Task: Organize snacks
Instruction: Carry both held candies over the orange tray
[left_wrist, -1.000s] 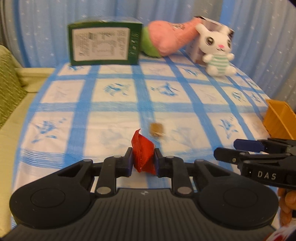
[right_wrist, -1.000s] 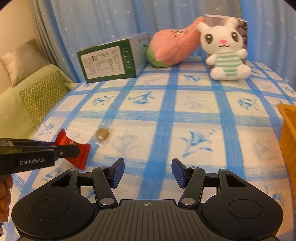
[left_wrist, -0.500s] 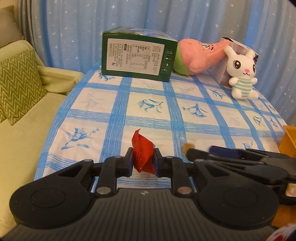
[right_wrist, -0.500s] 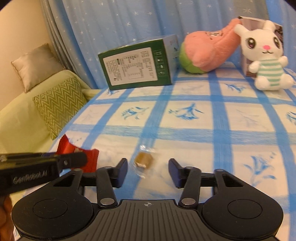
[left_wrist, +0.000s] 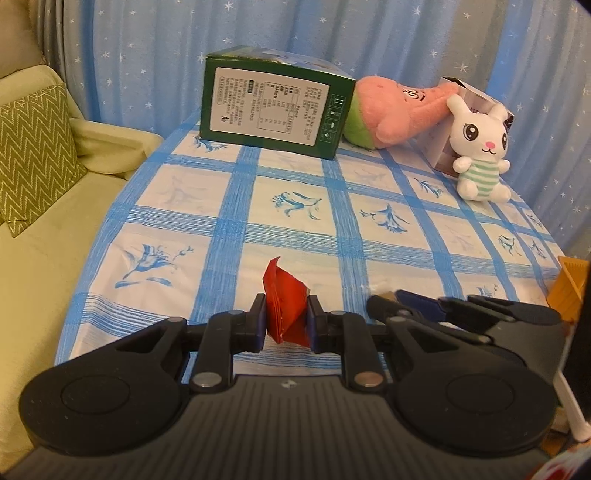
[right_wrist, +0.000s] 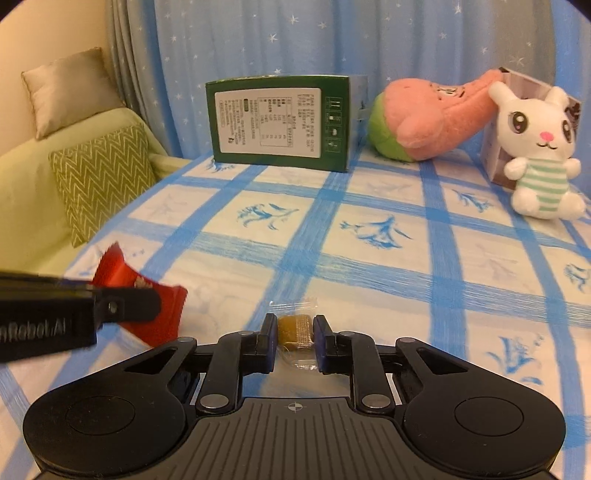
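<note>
My left gripper is shut on a red snack packet and holds it above the near left part of the table. The packet also shows in the right wrist view, clamped in the left gripper. My right gripper is shut on a small brown candy in a clear wrapper that lies on the blue checked tablecloth. In the left wrist view the right gripper lies low at the right, its tip hiding most of the candy.
A green box, a pink and green plush, a white bunny plush and a grey box behind it stand along the far edge. An orange container is at the right edge. A green sofa with cushions is on the left.
The right gripper moved left and forward over the candy and closed its fingers onto it. The left gripper kept hold of the red packet and turned a little.
</note>
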